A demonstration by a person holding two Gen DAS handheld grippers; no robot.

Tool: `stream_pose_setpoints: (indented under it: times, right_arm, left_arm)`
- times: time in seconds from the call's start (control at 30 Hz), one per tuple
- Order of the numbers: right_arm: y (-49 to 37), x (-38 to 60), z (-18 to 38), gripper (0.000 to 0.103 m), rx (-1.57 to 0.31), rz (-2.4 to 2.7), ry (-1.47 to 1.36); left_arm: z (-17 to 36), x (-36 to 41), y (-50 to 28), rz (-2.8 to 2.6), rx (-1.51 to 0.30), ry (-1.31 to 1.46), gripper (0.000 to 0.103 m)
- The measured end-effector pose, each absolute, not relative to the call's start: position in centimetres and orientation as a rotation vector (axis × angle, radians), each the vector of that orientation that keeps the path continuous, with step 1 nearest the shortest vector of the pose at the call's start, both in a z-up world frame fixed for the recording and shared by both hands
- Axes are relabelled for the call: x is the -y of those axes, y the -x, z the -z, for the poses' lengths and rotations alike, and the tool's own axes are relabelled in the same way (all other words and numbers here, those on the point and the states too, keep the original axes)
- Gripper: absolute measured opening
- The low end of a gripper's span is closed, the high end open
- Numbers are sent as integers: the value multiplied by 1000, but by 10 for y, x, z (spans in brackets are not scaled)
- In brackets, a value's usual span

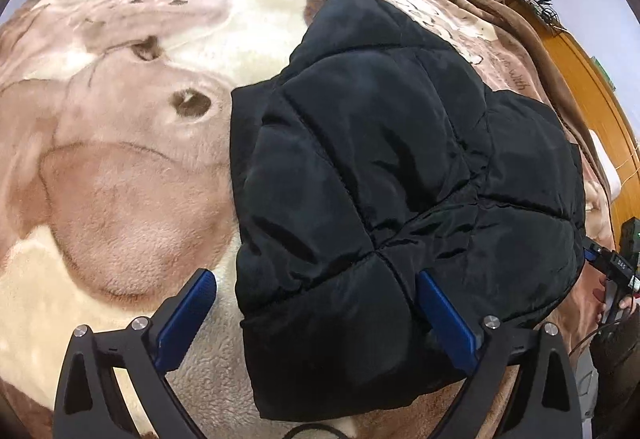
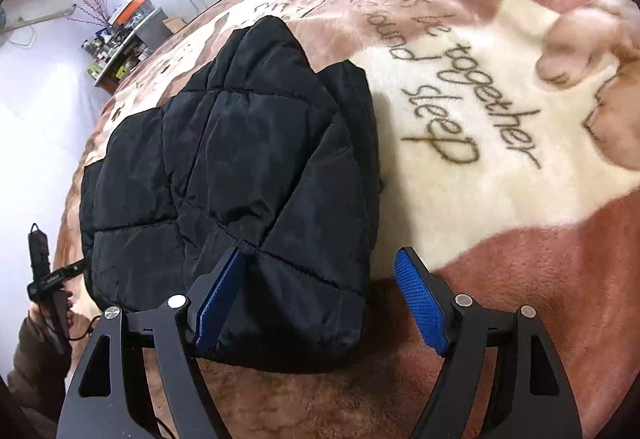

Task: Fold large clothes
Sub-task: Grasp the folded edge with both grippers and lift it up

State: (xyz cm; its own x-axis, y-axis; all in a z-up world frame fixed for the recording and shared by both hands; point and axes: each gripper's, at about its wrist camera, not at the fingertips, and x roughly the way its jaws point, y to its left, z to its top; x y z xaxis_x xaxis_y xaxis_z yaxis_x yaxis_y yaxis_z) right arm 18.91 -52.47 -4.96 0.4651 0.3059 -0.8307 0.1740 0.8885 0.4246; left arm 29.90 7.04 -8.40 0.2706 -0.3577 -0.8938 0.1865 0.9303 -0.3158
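Observation:
A black quilted puffer jacket (image 1: 384,175) lies folded into a thick bundle on a plush pink and cream blanket (image 1: 120,199). My left gripper (image 1: 316,291) is open, its jaws wide apart over the bundle's near left corner, the right blue pad (image 1: 444,315) pressed against the fabric. In the right wrist view the same jacket (image 2: 240,175) lies left of centre. My right gripper (image 2: 320,271) is open over the bundle's near right corner, its left pad (image 2: 220,299) touching the jacket. Neither gripper holds anything.
The blanket (image 2: 500,99) with printed script covers the bed. A wooden wall panel (image 1: 592,87) runs along the right. A shelf with clutter (image 2: 120,39) stands at the far left. The other gripper's handle shows at the edge (image 2: 44,279).

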Motion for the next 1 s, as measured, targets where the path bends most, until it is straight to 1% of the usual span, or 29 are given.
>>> stream_pose_setpoints:
  times: [0.17,0.37,0.47,0.53,0.77,1.0]
  right_arm:
    - [-196,526,54,77,-1112,-114,-512]
    - [-200,527,60,77,-1121,-119,-523]
    - [-202,527,65,78,-1129,-142,-534]
    - [-204,529,69,79,-1138,-153,-556]
    - [-207,535,80,80,-1153,-197,-618]
    - [-206,545,91,80,-1161,-280,-697]
  left_arm:
    - [94,-69,-301,380,-1276,143,102]
    - [89,-47,-299,320,-1224,18,102]
    - [94,-42,-300,332,-1238,6,103]
    - [100,-46,-305,352,-1266,37,103]
    - [125,-74,-318,437,-1365,276,103]
    - [141,-84,-333,507,-1433,355,103]
